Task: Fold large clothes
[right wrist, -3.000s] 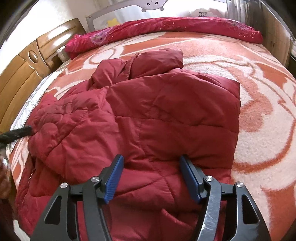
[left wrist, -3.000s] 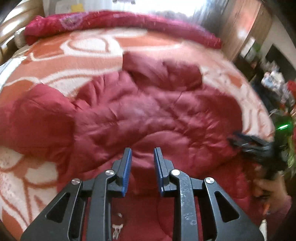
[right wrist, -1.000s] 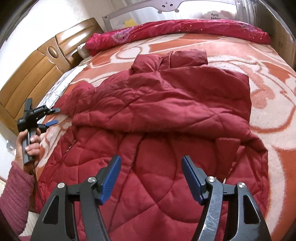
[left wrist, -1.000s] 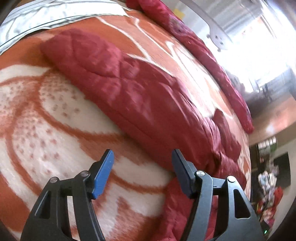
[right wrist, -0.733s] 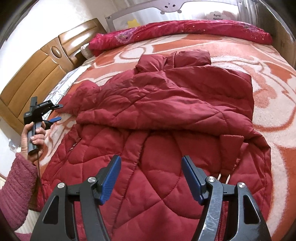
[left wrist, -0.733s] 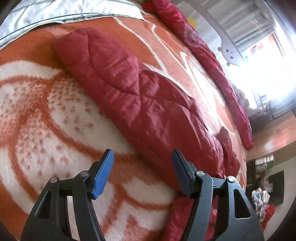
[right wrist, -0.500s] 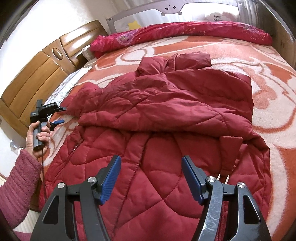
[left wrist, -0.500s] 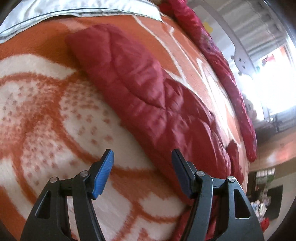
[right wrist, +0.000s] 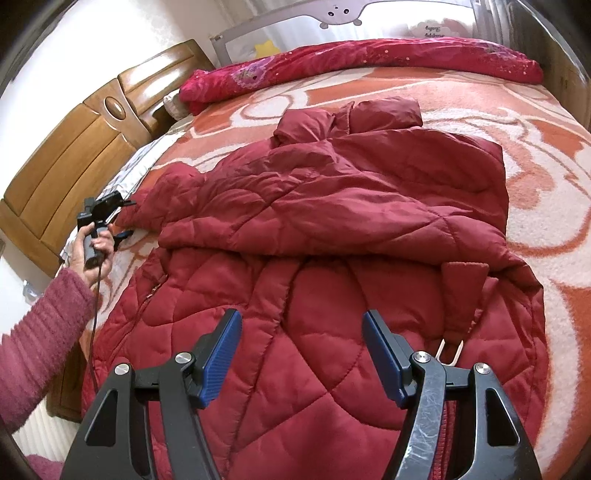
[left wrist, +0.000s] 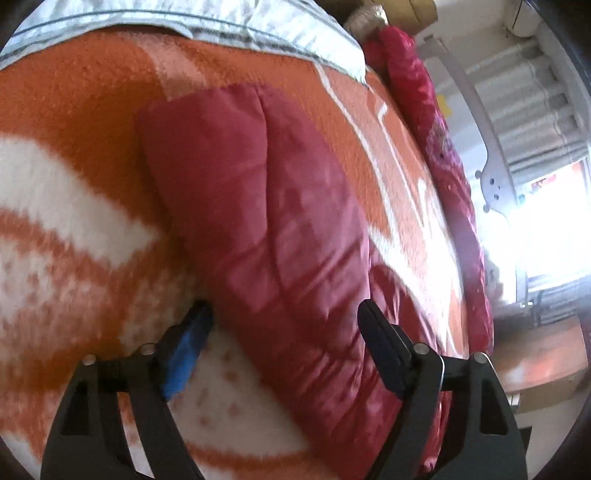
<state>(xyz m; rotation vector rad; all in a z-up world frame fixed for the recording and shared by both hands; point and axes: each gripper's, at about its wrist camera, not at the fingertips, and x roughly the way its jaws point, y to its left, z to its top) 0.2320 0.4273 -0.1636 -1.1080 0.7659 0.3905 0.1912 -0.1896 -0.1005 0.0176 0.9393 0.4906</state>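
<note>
Jacket: red quilted jacket lay spread across the orange-and-white blanket, upper half folded down over the lower, collar toward the far side.
Sleeve: sleeve stretched out over the blanket near the grey sheet edge.
Left gripper: left gripper spread wide, straddled the sleeve close to its cuff end; one blue pad pressed low against the blanket beside the fabric; nothing clamped yet.
Right gripper: right gripper held wide apart, hovered above the jacket's lower panel; gripped nothing.
Surroundings: wooden headboard at left; rolled crimson quilt along the far edge.
</note>
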